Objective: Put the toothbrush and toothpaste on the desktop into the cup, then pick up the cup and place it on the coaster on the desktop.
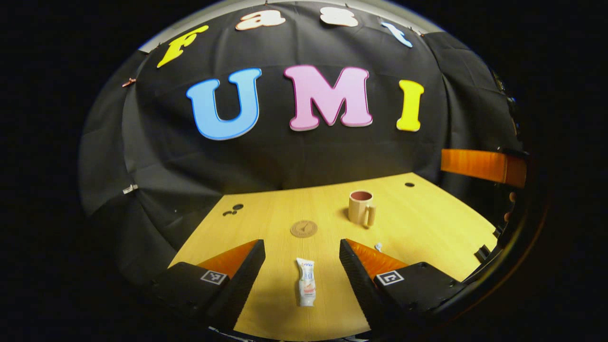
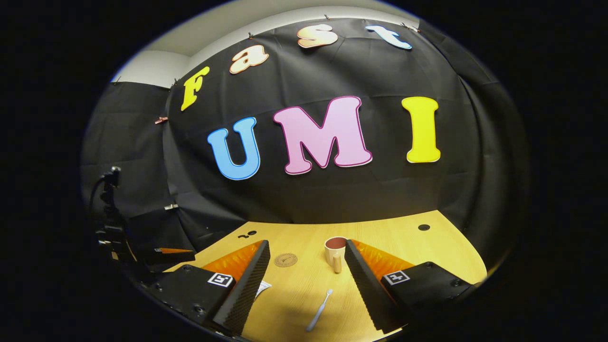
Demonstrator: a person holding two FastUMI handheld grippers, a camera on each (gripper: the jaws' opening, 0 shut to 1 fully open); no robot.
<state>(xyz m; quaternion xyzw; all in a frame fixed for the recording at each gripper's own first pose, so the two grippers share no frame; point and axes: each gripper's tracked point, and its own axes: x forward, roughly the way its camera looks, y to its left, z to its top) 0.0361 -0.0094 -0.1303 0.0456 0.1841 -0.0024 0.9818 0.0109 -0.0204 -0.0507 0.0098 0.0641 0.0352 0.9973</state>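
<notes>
A white toothpaste tube (image 1: 306, 282) lies on the wooden desktop (image 1: 427, 228), lengthwise between the wide-apart fingers of my left gripper (image 1: 301, 247), which is open and above it. Farther off stands a tan cup (image 1: 361, 207) with its handle toward me, and a round brown coaster (image 1: 304, 229) lies to its left. In the right gripper view a white toothbrush (image 2: 319, 309) lies between the fingers of my open right gripper (image 2: 307, 244). The cup (image 2: 335, 251) and coaster (image 2: 285, 260) sit beyond it. A corner of the toothpaste (image 2: 262, 287) peeks out by the left finger.
The desktop has a dark round hole (image 1: 409, 184) at the back right and small dark marks (image 1: 233, 209) at the back left. Black cloth walls close in behind and to the sides. The other gripper's orange finger (image 1: 479, 165) shows at the right edge.
</notes>
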